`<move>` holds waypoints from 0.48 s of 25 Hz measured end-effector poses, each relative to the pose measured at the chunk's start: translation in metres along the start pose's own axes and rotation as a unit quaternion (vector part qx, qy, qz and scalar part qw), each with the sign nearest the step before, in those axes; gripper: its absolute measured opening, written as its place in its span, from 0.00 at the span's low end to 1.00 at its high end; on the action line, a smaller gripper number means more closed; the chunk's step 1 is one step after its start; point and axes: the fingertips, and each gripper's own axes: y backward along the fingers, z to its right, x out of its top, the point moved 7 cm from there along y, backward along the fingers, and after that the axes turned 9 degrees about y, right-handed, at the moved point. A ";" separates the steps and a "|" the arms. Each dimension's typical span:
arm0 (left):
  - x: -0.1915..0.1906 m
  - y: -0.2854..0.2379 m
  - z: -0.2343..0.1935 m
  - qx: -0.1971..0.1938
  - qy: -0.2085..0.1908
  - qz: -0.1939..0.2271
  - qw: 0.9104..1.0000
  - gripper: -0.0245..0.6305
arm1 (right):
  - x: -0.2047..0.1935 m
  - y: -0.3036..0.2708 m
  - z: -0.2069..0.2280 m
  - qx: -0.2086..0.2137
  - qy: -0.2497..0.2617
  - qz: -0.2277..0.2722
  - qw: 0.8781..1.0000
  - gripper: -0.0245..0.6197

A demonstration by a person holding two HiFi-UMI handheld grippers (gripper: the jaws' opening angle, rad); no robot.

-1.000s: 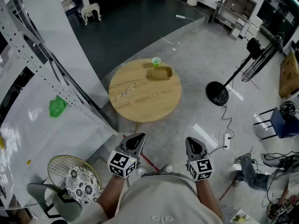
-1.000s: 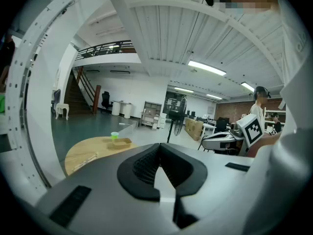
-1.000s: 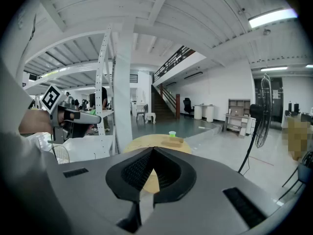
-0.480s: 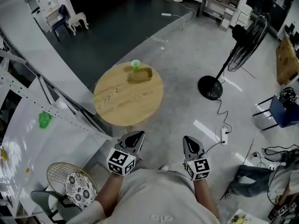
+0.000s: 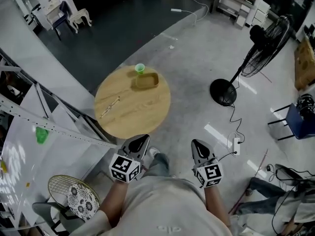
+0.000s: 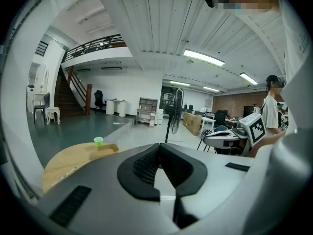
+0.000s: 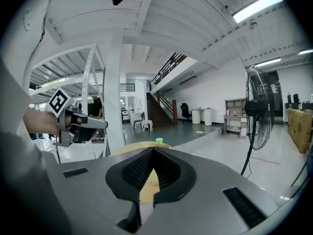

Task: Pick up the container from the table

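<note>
A shallow tan container (image 5: 147, 80) lies near the far edge of a round wooden table (image 5: 123, 117), beside a small green cup (image 5: 140, 69). A thin stick (image 5: 109, 106) lies on the table's left part. Both grippers are held in front of the person's body, short of the table and touching nothing. My left gripper (image 5: 139, 141) is shut and empty, and so is my right gripper (image 5: 199, 146). In the left gripper view the container (image 6: 108, 148) and cup (image 6: 99, 141) show far beyond the closed jaws. The right gripper view shows the cup (image 7: 159, 141) over its closed jaws.
A white slanted frame with sheeting (image 5: 44, 132) runs close along the table's left side. A standing fan (image 5: 261, 48) with a round base is to the right, and a power strip with cable (image 5: 234, 144) lies on the floor. A wire basket and patterned seat (image 5: 74, 193) sit lower left.
The person has walked toward the table, which now lies closer to the grippers and further left in the head view. Both grippers moved forward together and stayed shut.
</note>
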 end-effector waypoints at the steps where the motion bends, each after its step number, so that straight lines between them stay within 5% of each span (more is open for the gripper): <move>1: 0.003 -0.007 -0.009 0.003 0.002 0.000 1.000 0.06 | 0.002 -0.012 0.006 0.003 0.000 -0.003 1.000 0.08; 12: 0.041 -0.053 -0.152 0.057 0.036 0.010 0.998 0.06 | 0.042 -0.186 0.032 0.066 0.044 -0.033 0.996 0.08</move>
